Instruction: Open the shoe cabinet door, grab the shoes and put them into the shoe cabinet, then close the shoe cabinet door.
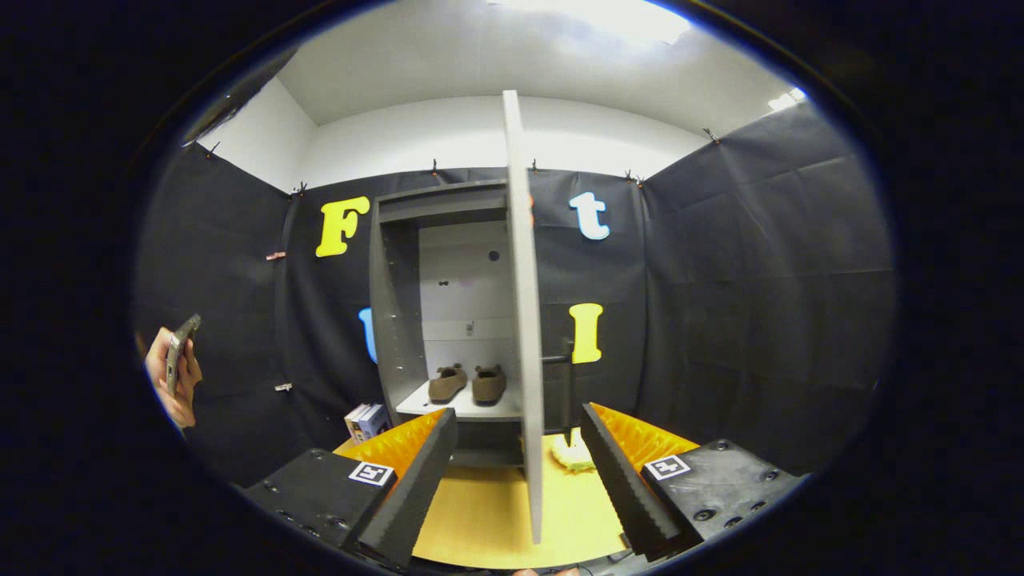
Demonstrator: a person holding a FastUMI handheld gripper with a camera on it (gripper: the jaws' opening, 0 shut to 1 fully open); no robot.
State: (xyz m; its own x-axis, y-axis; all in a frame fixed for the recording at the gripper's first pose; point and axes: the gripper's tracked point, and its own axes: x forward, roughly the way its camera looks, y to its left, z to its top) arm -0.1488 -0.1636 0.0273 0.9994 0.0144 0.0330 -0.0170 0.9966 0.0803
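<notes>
While the gripper gapes wide, empty, open cabinet door edge between fingers.

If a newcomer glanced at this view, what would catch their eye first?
First, the cabinet door, swung wide open and seen edge-on, its edge running down between the open gripper fingers. Next, the brown shoes side by side on the shoe cabinet shelf beyond. A hand holding a phone shows far left.

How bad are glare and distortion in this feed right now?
Gripper view: ceiling light blown out; fisheye bends the booth walls, while the open door edge stays nearly straight; shoes on the cabinet shelf evenly lit, slightly soft; open gripper sharp, straddling the door edge.
</notes>
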